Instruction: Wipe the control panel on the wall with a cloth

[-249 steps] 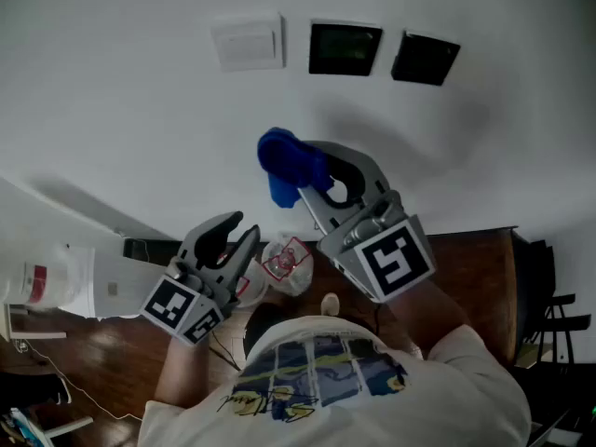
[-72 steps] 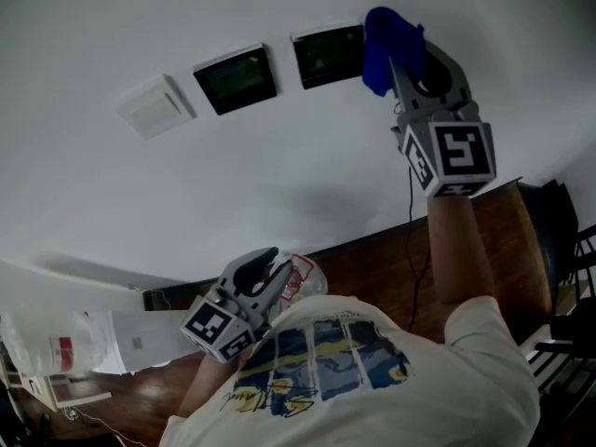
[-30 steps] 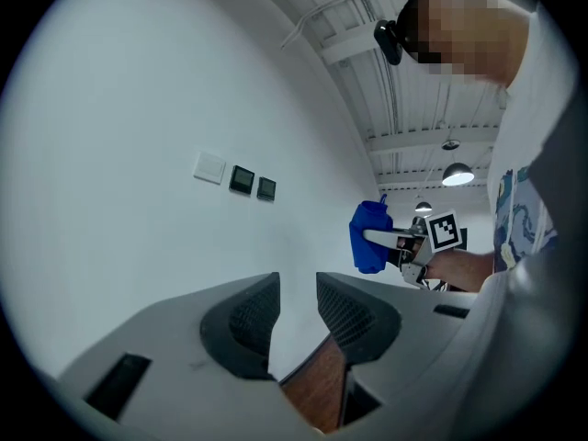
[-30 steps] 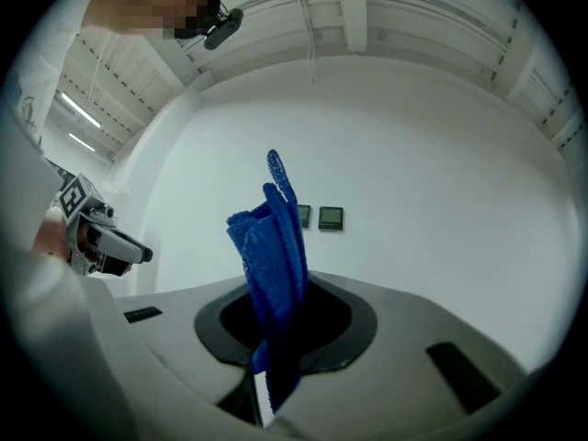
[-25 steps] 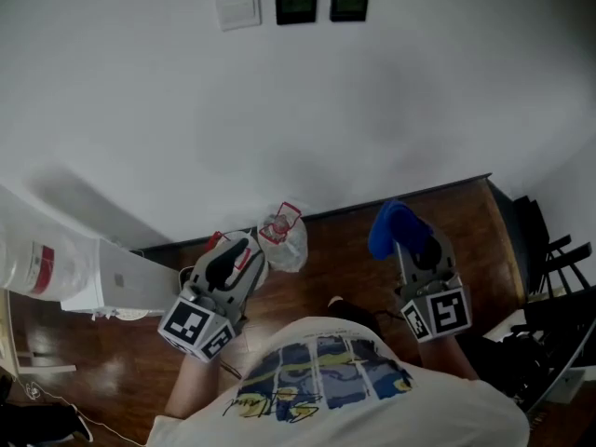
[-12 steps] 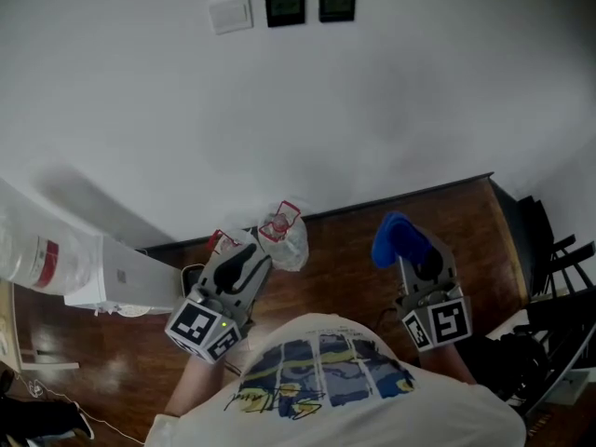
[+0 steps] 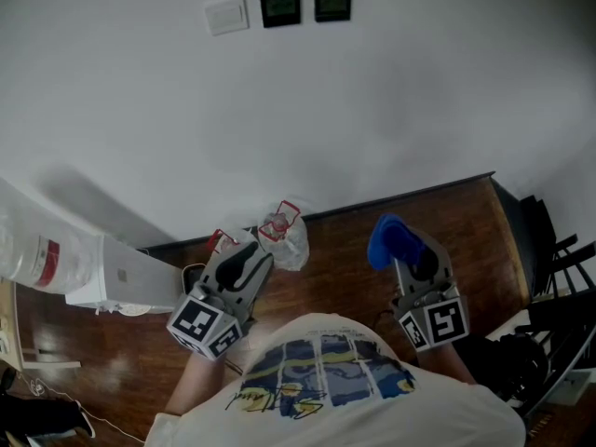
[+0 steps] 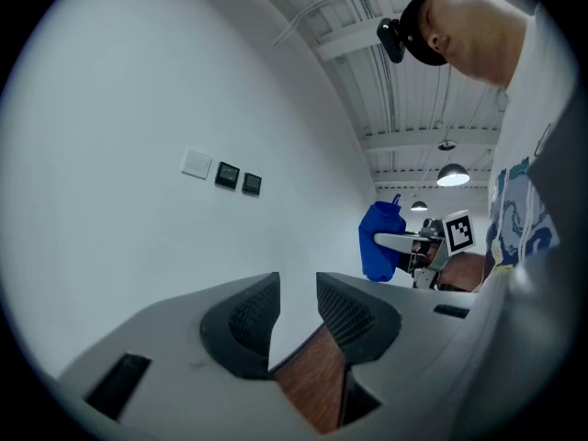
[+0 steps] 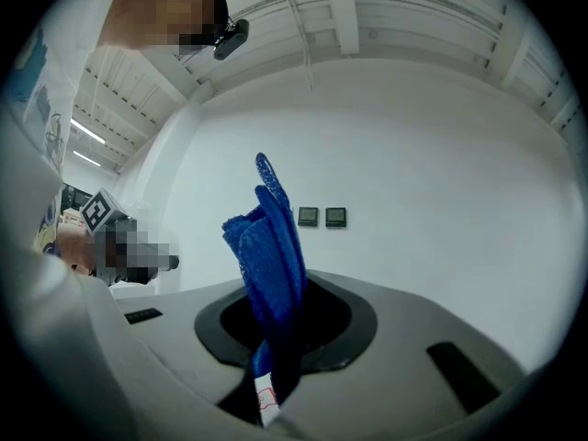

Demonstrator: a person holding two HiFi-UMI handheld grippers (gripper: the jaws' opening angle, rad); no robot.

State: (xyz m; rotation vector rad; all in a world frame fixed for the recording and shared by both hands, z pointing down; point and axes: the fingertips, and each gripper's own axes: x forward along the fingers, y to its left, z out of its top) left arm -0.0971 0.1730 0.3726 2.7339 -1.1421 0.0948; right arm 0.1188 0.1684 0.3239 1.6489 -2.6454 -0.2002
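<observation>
Right hand-held gripper (image 7: 402, 255) clamped on bunched blue cloth (image 7: 389, 237) at 4 o'clock, well below dark control panels (image 7: 279, 9) at 12 o'clock on white wall (image 7: 372, 110), left hand-held gripper (image 8: 297, 294) jaws slightly apart, empty, a gap only its own view shows

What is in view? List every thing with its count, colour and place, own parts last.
wall: one, white, ahead
control panels: two, black, side by side high on the wall
switch plate: one, white, just left of the panels
floor: one, brown wood, below the wall
bag: one, clear with red print, on the floor by the wall
unit: one, white, at the left
container: one, clear with a red label, far left
dark furniture: count unclear, right edge
cloth: one, blue, clamped in the right tool
T-shirt: one, white with a blue print, on the person
left tool: grey, jaws apart, empty
right tool: grey, shut on the cloth
</observation>
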